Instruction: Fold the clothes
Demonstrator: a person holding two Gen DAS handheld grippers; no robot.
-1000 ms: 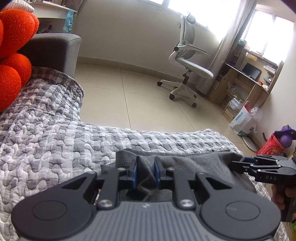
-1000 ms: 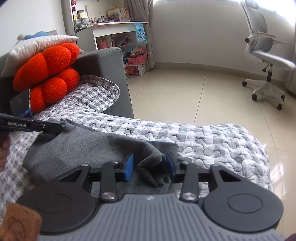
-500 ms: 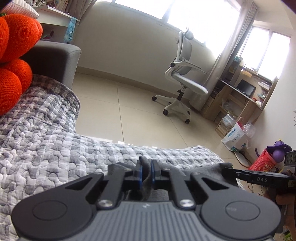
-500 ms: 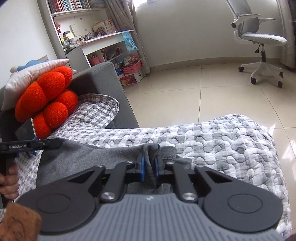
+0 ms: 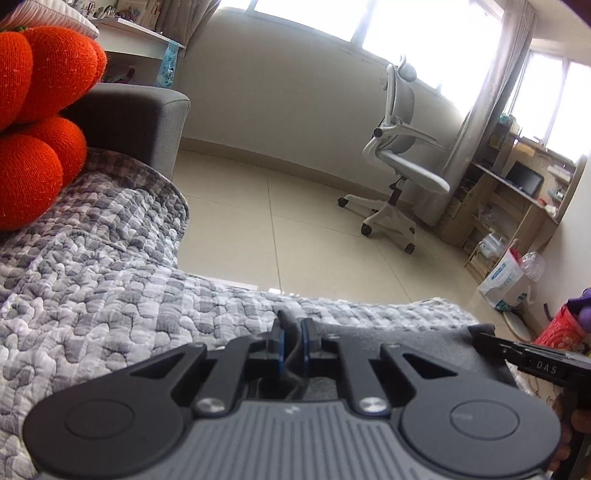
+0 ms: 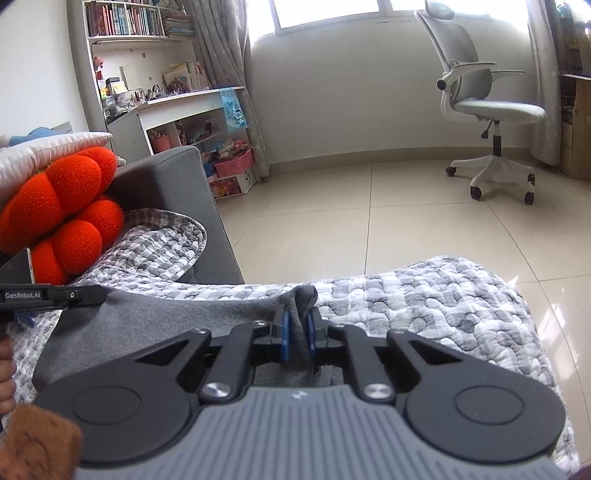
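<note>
Ahead of you, beige tiled floor [image 6: 369, 206], grey office chair [image 6: 491, 107] under bright windows [image 5: 436, 26], white bookshelf [image 6: 136, 55] at your left, grey sofa arm [image 6: 184, 184], quilted cover [image 5: 92, 295], orange cushion [image 5: 40, 122].

Black left gripper [image 5: 291, 341], blue pads, silver screws, ribbed grey body, right gripper [image 6: 297, 334] alike

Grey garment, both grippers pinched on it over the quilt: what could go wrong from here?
1. The left gripper and right gripper each hold only a thin bunched bit of the grey garment; a pull could likely slip one corner free.
2. The garment lies on the bumpy quilt, so it may drag and wrinkle.
3. The right gripper sits near the quilt's floor-side edge; a dropped corner could hang off.
</note>
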